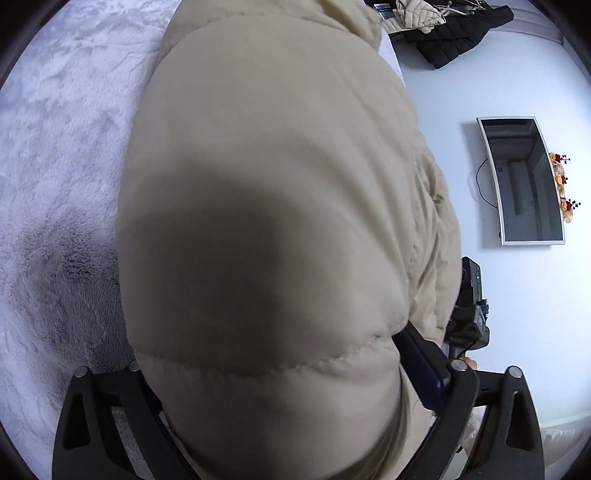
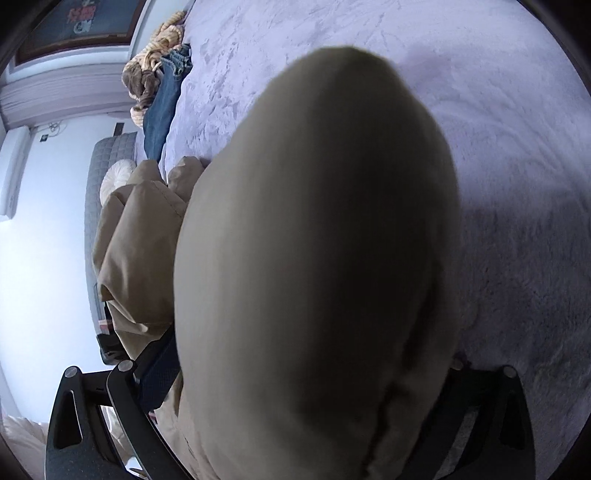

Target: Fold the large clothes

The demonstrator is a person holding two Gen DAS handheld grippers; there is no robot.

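We see a beige puffer jacket (image 1: 266, 206) filling most of both wrist views, lying on a bed covered by a pale lilac fleece blanket (image 1: 62, 155). From the left wrist, its long axis runs away from the camera toward the top of the picture, where the hood end (image 1: 351, 22) points at the far edge of the bed. A quilted seam crosses the padding close to the camera.

The left claw (image 1: 295, 387) has its jaws spread wide, and a thick bulge of the jacket sits between them; a dark blue pad (image 1: 421, 354) shows against the fabric on the right jaw. We cannot tell whether the pads actually press on the padding.

The right claw (image 2: 295, 398) is likewise spread wide around a blurred, rounded roll of the jacket (image 2: 314, 240), which stretches away from the camera up the picture. Again we cannot tell whether it squeezes the fabric.

Beyond the jacket, blue jeans (image 2: 162, 99) and a tan knitted garment (image 2: 155, 62) lie at the far edge of the bed. In the left wrist view a black quilted jacket (image 1: 461, 33) and a mirror (image 1: 524, 181) lie on the floor.
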